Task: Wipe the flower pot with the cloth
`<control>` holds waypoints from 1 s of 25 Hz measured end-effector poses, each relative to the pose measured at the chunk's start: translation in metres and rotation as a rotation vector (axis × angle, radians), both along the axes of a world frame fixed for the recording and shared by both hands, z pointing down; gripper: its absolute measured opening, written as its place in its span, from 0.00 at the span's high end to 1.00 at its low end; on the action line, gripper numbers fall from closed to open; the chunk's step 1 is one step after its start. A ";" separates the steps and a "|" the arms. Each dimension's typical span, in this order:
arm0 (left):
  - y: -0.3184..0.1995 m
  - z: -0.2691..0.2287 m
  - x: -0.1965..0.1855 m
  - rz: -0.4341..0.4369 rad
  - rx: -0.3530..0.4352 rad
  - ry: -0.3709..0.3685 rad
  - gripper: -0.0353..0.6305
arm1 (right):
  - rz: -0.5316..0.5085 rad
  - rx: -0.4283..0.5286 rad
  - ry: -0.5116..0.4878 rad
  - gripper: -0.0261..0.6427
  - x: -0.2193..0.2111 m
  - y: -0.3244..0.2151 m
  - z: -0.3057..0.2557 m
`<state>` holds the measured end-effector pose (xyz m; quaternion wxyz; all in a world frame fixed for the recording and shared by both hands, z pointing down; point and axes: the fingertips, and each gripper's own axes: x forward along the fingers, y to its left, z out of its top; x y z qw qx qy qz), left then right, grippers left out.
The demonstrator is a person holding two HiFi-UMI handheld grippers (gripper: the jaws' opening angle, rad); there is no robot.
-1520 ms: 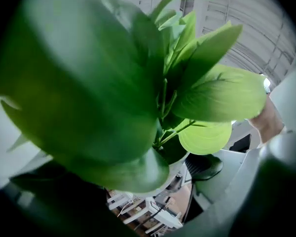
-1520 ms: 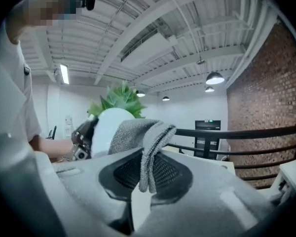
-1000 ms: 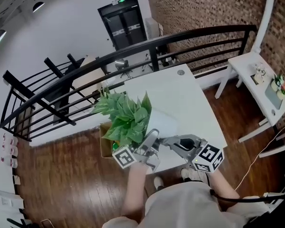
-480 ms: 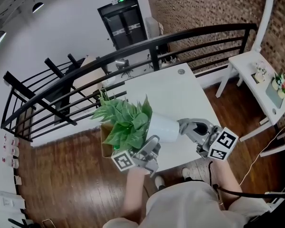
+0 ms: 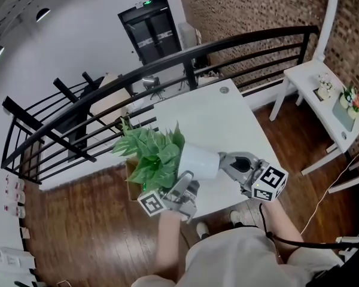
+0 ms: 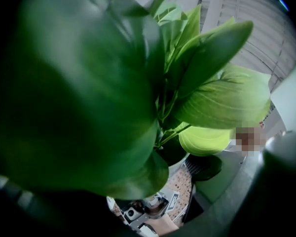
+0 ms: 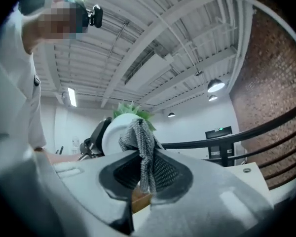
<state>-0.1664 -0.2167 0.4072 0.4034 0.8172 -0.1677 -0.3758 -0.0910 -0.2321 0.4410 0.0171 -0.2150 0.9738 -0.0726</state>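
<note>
Moving out from beside the left hand-held gripper (image 5: pixel 182 187), the right hand-held gripper (image 5: pixel 230 162) is now sitting at the bottom end of the flower pot (image 5: pixel 198 160). It is pinching the gray cloth (image 7: pixel 140 147) tight in its jaws. I cannot tell if the cloth is touching the pot yet.

The white pot is lying tipped on its side over the near edge of the bench (image 5: pixel 227 115). Its green leaves (image 5: pixel 149 154) are pointing away to the left. The left hand-held gripper seems to be holding the pot by its rim, with its jaws about half open.

If the cloth is pushing too hard, the pot may be slipping out and falling to the floor.
</note>
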 end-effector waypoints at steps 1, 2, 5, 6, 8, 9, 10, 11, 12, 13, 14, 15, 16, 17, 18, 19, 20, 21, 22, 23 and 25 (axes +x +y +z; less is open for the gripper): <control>-0.001 0.003 0.001 -0.009 -0.004 -0.014 0.18 | -0.025 0.006 -0.014 0.94 0.000 0.005 -0.002; -0.003 0.006 0.001 -0.017 -0.009 -0.034 0.18 | -0.049 0.019 -0.016 0.93 -0.001 0.010 -0.003; -0.004 0.014 -0.006 -0.037 -0.029 -0.061 0.18 | -0.101 0.046 0.011 0.94 -0.010 0.026 -0.002; -0.005 0.018 -0.008 -0.045 -0.037 -0.072 0.18 | -0.116 0.045 0.015 0.93 -0.012 0.030 -0.001; -0.009 0.029 -0.011 -0.065 -0.058 -0.113 0.18 | -0.138 0.033 0.005 0.94 -0.011 0.036 0.001; -0.012 0.037 -0.012 -0.077 -0.071 -0.146 0.18 | -0.143 0.024 -0.007 0.93 -0.008 0.039 0.002; -0.016 0.049 -0.013 -0.093 -0.085 -0.192 0.18 | -0.143 0.014 -0.022 0.94 -0.005 0.040 0.004; -0.019 0.064 -0.014 -0.112 -0.099 -0.256 0.18 | -0.135 0.000 -0.038 0.93 0.000 0.041 0.007; -0.023 0.080 -0.017 -0.134 -0.107 -0.330 0.18 | -0.120 -0.015 -0.050 0.93 0.004 0.041 0.010; -0.026 0.098 -0.021 -0.158 -0.113 -0.402 0.18 | -0.099 -0.033 -0.055 0.93 0.009 0.040 0.015; -0.030 0.116 -0.026 -0.178 -0.122 -0.459 0.18 | -0.077 -0.050 -0.053 0.93 0.014 0.039 0.021; -0.032 0.134 -0.030 -0.191 -0.139 -0.501 0.18 | -0.057 -0.067 -0.047 0.93 0.018 0.039 0.028; -0.034 0.151 -0.032 -0.198 -0.160 -0.536 0.18 | -0.040 -0.083 -0.040 0.93 0.023 0.038 0.034; -0.037 0.168 -0.032 -0.199 -0.181 -0.565 0.18 | -0.024 -0.100 -0.036 0.93 0.029 0.039 0.040; -0.040 0.182 -0.031 -0.196 -0.197 -0.583 0.18 | -0.004 -0.118 -0.033 0.93 0.036 0.039 0.046; -0.044 0.194 -0.029 -0.189 -0.209 -0.588 0.18 | 0.019 -0.137 -0.034 0.93 0.043 0.039 0.053; -0.048 0.203 -0.026 -0.183 -0.220 -0.584 0.18 | 0.045 -0.158 -0.037 0.93 0.050 0.039 0.059; -0.054 0.210 -0.023 -0.178 -0.229 -0.576 0.18 | 0.073 -0.177 -0.044 0.94 0.057 0.039 0.064; -0.060 0.215 -0.019 -0.174 -0.233 -0.572 0.18 | 0.101 -0.195 -0.052 0.93 0.065 0.041 0.069; -0.068 0.217 -0.012 -0.166 -0.228 -0.572 0.18 | 0.130 -0.211 -0.057 0.93 0.073 0.043 0.072; -0.087 0.218 0.007 -0.143 -0.197 -0.597 0.18 | 0.192 -0.235 -0.055 0.93 0.094 0.050 0.078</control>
